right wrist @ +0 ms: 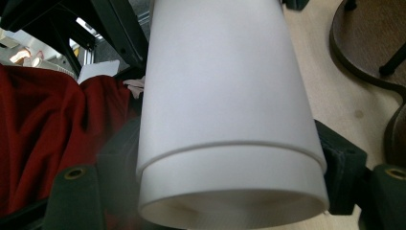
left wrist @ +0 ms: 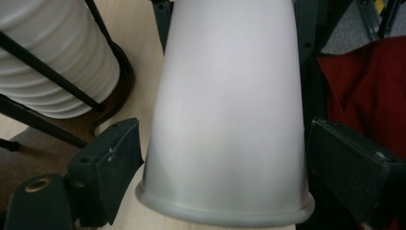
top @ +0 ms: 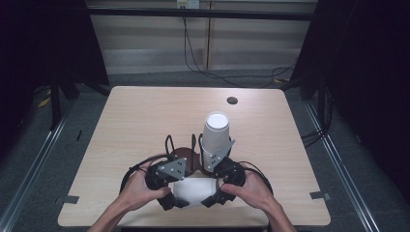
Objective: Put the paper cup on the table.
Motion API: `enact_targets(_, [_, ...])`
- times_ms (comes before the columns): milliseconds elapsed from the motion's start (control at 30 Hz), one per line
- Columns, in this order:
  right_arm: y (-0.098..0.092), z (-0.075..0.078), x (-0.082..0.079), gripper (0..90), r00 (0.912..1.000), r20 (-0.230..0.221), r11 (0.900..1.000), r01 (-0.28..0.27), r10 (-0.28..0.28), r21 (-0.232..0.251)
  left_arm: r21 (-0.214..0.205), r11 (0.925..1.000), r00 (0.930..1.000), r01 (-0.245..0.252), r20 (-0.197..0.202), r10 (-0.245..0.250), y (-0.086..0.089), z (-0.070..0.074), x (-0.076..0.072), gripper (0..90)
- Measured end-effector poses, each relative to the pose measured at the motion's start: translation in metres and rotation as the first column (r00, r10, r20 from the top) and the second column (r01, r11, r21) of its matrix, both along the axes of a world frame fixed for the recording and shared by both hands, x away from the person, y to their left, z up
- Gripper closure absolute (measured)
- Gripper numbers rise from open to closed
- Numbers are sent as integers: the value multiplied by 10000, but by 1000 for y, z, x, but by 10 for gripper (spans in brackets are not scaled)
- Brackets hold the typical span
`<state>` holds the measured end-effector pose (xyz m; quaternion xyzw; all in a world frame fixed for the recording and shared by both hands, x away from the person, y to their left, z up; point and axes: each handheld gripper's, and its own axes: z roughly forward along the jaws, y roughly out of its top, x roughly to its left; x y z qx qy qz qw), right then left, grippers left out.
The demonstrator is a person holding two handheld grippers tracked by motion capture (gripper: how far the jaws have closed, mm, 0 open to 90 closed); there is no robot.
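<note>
A white paper cup [top: 193, 191] lies on its side between my two grippers, just above the table's front edge. My left gripper [top: 175, 192] straddles its rolled-rim end [left wrist: 225, 211]; its black pads [left wrist: 112, 158] stand narrowly off the cup wall on both sides, open. From the other end my right gripper [top: 217, 189] is shut on the cup [right wrist: 225, 96], one pad [right wrist: 337, 153] against its wall. A step line rings the cup near that end. A tall stack of white cups [top: 215, 133] stands upside down in a black wire holder just behind the grippers.
The wire holder sits on a round brown base [top: 181, 154] on the light wooden table [top: 145, 116], and stack [left wrist: 52, 57] and base [right wrist: 368, 38] lie close to the jaws. A dark cable hole [top: 232, 100] lies at the back. Red cloth [right wrist: 48, 120] hangs below the front edge.
</note>
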<state>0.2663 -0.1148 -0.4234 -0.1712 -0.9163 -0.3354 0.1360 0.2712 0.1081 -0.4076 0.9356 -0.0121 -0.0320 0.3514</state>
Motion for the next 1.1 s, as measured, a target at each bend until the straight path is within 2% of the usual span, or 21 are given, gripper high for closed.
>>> enact_targets(100, [-2, -1, 1, 255, 9999, 1, 9998, 173, -173, 11, -206, 9998, 9999, -44, -125, 42, 3, 2, 0, 139])
enact_targets(133, [-4, -1, 1, 255, 9998, -32, 9998, 208, -208, -21, -298, 9995, 9999, -138, -71, 136, 4, 2, 0, 150])
enact_targets(267, [-10, -1, 2, 254, 9992, -35, 9992, 388, -388, 88, -827, 9951, 9983, -543, -265, 523, 11, 7, 2, 152])
enact_targets(300, [-12, 0, 1, 254, 9990, -110, 9991, 426, -425, 76, -901, 9940, 9977, -613, -344, 584, 13, 8, 3, 153])
enact_targets(333, [-13, 0, 1, 254, 9988, 1, 9988, 480, -480, 133, -913, 9931, 9967, -741, -397, 707, 16, 9, 3, 154])
enact_targets(433, [-18, 1, -1, 254, 9976, -25, 9974, 695, -694, 193, -1113, 9881, 9936, -1065, -490, 1016, 26, 9, 2, 157])
enact_targets(500, [-21, 1, -1, 254, 9969, -5, 9966, 782, -782, 273, -1095, 9862, 9919, -1244, -413, 1205, 33, 8, 2, 157])
enact_targets(567, [-24, 1, -2, 254, 9962, -13, 9956, 874, -874, 323, -1110, 9839, 9895, -1399, -522, 1348, 40, 6, 3, 157])
enact_targets(600, [-25, 1, -2, 253, 9960, -25, 9954, 899, -899, 339, -1182, 9816, 9880, -1500, -555, 1443, 43, 5, 3, 158])
enact_targets(633, [-26, 1, -2, 253, 9954, -94, 9947, 958, -955, 375, -1337, 9761, 9844, -1715, -629, 1643, 46, 4, 3, 157])
enact_targets(700, [-28, 0, -3, 253, 9942, -97, 9929, 1077, -1073, 498, -1376, 9760, 9851, -1686, -586, 1619, 48, 2, 5, 156])
enact_targets(733, [-28, -1, -3, 253, 9937, -78, 9922, 1123, -1120, 549, -1499, 9736, 9840, -1723, -710, 1633, 49, 1, 4, 156])
enact_targets(867, [-32, 0, -4, 252, 9924, -27, 9896, 1228, -1230, 745, -1735, 9672, 9817, -1855, -760, 1747, 50, -2, 3, 156])
enact_targets(933, [-33, 0, -3, 252, 9918, 4, 9876, 1269, -1275, 926, -1913, 9624, 9795, -1930, -956, 1775, 51, -5, 3, 157])
enact_targets(1000, [-35, 1, -4, 252, 9909, 57, 9843, 1326, -1341, 1163, -1954, 9616, 9790, -1925, -1045, 1747, 51, -7, 3, 157])
enact_targets(1100, [-37, 2, -4, 252, 9896, 180, 9796, 1384, -1425, 1455, -2370, 9466, 9677, -2187, -1775, 1791, 51, -11, 5, 156])
